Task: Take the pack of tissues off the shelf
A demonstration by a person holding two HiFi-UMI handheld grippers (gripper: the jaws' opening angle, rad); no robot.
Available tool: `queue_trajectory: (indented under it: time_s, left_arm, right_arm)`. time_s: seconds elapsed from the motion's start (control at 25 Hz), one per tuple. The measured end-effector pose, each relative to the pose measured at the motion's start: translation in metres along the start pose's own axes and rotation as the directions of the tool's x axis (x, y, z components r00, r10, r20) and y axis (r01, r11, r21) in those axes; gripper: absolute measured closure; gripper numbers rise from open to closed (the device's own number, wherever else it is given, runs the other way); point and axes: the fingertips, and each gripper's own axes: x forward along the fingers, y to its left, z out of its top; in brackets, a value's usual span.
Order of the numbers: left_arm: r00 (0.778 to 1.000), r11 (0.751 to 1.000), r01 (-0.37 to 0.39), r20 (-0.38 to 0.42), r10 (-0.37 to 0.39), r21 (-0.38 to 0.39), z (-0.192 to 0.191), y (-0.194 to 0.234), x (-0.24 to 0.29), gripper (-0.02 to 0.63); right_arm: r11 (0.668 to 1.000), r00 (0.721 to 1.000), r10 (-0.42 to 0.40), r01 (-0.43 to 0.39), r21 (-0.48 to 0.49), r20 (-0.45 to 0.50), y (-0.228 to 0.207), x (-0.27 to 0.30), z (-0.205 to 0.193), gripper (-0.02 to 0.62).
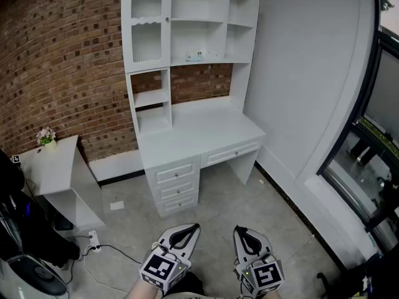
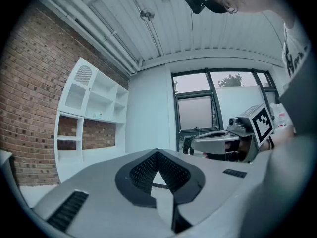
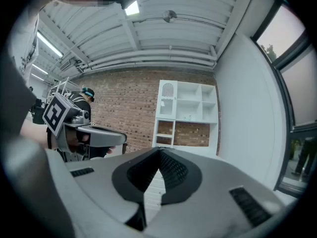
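Both tools hang low at 6 o'clock in the head view, well short of the furniture. Your left gripper [image 1: 194, 227] points up toward 12 o'clock; its own view shows the fingers [image 2: 139, 175] closed, tips touching, with nothing between them. Your right gripper [image 1: 240, 230] sits just beside it at 3 o'clock, and its fingers [image 3: 174, 175] are likewise pressed together and empty. The two grippers are near each other but apart. The pack of tissues [image 1: 194, 56] lies at 12 o'clock from you, on the shelf [image 1: 215, 60] that floors the middle compartment of the white hutch [image 1: 169, 42], toward the left half of that compartment. It is pale, small and too distant for its print to be read. The hutch stands on the rear of a white bench [image 1: 199, 136] set against the brick wall [image 1: 62, 61]. Three drawers [image 1: 176, 173] stack under the bench's left side. At 9 o'clock there is a low white side table [image 1: 53, 167] with a small bunch of flowers [image 1: 45, 135] on its far corner. At 3 o'clock a dark-framed window [image 1: 374, 136] runs along the wall. A power strip [image 1: 92, 235] and its cable lie on the concrete floor [image 1: 218, 198] at 8 o'clock.
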Motion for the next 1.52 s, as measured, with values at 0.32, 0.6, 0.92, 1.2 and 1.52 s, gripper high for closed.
queue_trajectory:
  time_s: [0.32, 0.6, 0.92, 1.2, 1.52]
  left_arm:
    - [1.000, 1.000, -0.004, 0.002, 0.004, -0.013, 0.002, 0.008, 0.000, 0.592]
    - [1.000, 1.000, -0.017, -0.011, 0.017, -0.008, 0.000, 0.007, 0.012, 0.592]
    - [0.999, 1.000, -0.018, -0.042, 0.018, -0.009, -0.010, 0.029, 0.046, 0.592]
    - [0.999, 1.000, 0.008, -0.053, -0.008, -0.011, -0.007, 0.088, 0.108, 0.592]
    - [1.000, 1.000, 0.022, -0.019, -0.022, -0.016, 0.013, 0.206, 0.184, 0.592]
  right_arm:
    - [1.000, 1.000, 0.005, -0.005, 0.005, 0.001, 0.001, 0.006, 0.002, 0.589]
    - [0.998, 0.999, -0.045, 0.045, 0.038, 0.000, -0.021, 0.006, -0.005, 0.588]
    - [0.997, 0.998, -0.061, 0.060, 0.054, 0.005, -0.058, 0.045, -0.010, 0.588]
    - [0.994, 0.995, -0.096, 0.095, 0.050, 0.008, -0.099, 0.121, -0.004, 0.588]
    - [0.990, 0.992, -0.127, 0.126, 0.064, 0.012, -0.140, 0.252, 0.017, 0.588]
